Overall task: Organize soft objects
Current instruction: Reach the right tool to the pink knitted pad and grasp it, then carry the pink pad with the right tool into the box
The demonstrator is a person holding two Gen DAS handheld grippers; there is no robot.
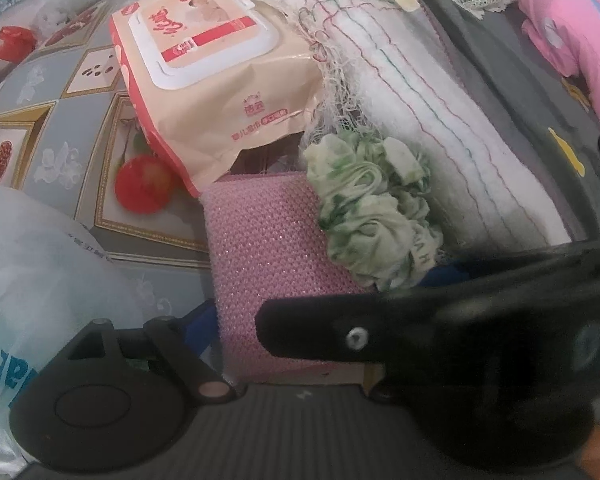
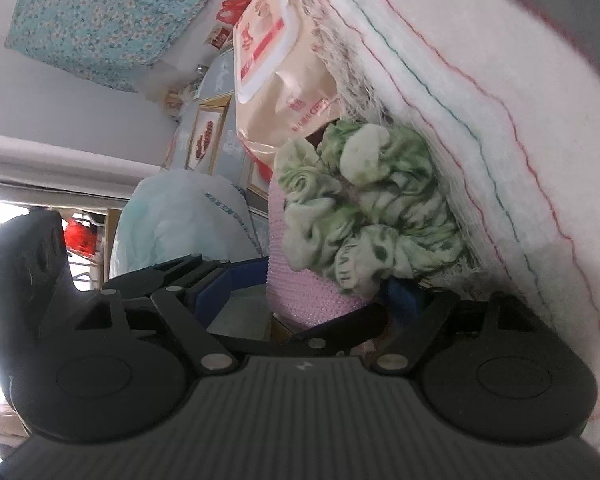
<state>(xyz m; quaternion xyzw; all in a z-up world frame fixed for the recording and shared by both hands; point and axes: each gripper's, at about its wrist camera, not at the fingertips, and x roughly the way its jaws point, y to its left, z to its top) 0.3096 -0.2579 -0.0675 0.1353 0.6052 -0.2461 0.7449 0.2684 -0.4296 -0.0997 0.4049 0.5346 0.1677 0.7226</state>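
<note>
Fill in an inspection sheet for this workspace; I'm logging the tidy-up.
Surface: patterned tablecloth, crowded.
Job's things: green scrunchie lies on pink sponge, against white towel; wipes pack behind.
Clutter: plastic bag, pink cloth, red bag.
Grippers: left gripper open around the sponge; right gripper open, scrunchie just ahead, nothing held.
Cables: nothing seen.
Surroundings: floral curtain, pale wall.
</note>
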